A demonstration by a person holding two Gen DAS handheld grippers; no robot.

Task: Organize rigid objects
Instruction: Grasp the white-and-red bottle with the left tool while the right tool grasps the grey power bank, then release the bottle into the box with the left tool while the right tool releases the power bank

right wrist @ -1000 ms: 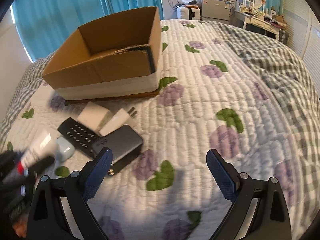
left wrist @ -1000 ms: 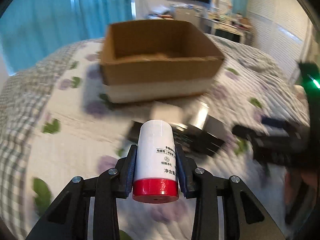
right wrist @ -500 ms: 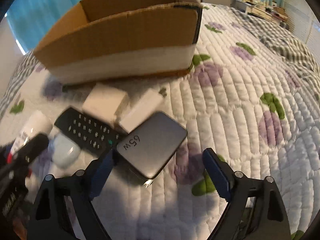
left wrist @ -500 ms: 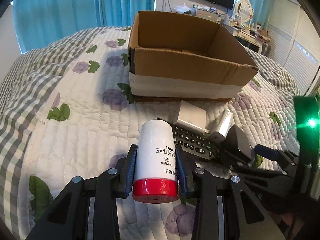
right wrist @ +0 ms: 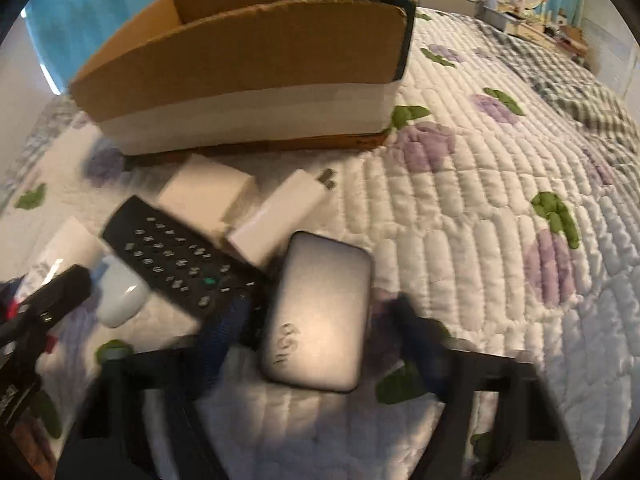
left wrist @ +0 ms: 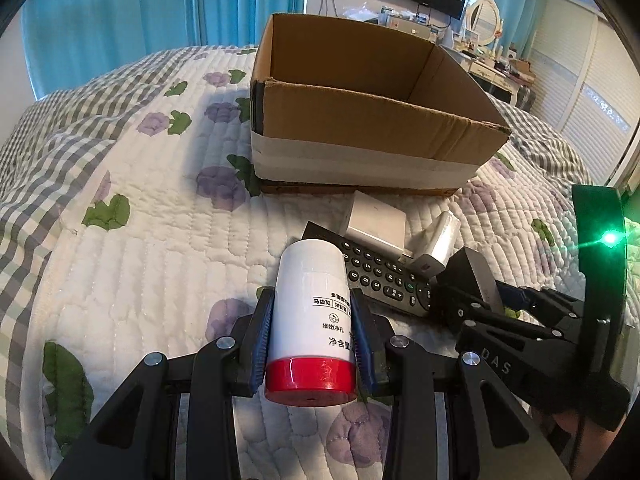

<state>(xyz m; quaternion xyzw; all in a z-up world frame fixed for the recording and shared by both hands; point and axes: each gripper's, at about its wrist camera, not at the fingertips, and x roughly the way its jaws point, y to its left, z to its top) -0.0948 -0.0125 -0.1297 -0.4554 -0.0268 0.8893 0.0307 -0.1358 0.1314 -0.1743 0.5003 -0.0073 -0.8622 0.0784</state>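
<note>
Left wrist: jaws clamp the bottle [left wrist: 310, 312]; right jaws straddle the power bank [right wrist: 316, 314], apart.

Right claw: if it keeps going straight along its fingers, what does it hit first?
The grey power bank, most likely. It lies flat on the quilt right between the open fingers of the right claw. The view is motion-blurred, so height above it is unclear. Past it lie the white charger and cardboard box.

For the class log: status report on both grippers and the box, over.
Left gripper shut on white bottle. Right gripper open, straddling grey charger. Box ahead; remote beside charger.
</note>
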